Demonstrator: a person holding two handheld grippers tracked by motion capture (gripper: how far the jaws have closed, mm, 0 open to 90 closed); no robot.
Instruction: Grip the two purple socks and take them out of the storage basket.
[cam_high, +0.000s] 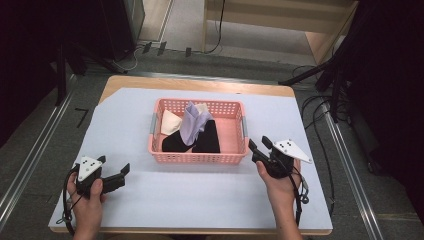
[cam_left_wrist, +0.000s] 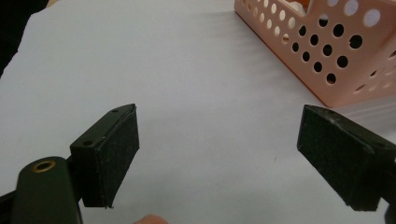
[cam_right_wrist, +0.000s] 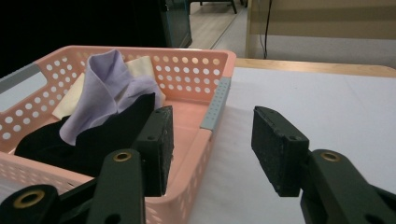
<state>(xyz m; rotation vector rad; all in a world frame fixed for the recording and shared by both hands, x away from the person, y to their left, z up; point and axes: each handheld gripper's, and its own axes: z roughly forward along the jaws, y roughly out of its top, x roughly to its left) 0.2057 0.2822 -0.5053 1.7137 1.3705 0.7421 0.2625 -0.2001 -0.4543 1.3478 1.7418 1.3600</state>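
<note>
A pink perforated basket (cam_high: 227, 158) sits mid-table and holds a lilac cloth (cam_high: 192, 122), a cream cloth (cam_high: 170, 121) and a black cloth (cam_high: 207, 138). My right gripper (cam_high: 260, 144) hovers just off the basket's near right corner, open, nothing between its jaws. In the right gripper view the right gripper (cam_right_wrist: 212, 144) straddles the basket's right wall (cam_right_wrist: 215, 105), with the lilac cloth (cam_right_wrist: 105, 86) and black cloth (cam_right_wrist: 102, 135) inside to the left. My left gripper (cam_high: 114, 167) rests at the near left, wide open and empty. The left gripper (cam_left_wrist: 218, 154) faces bare surface beside the basket's corner (cam_left_wrist: 336, 51).
A pale blue sheet (cam_high: 200, 195) covers the wooden table (cam_high: 200, 84). Dark stands and cables (cam_high: 320, 100) surround the table on the floor. Wooden furniture (cam_high: 280, 20) stands beyond the far edge.
</note>
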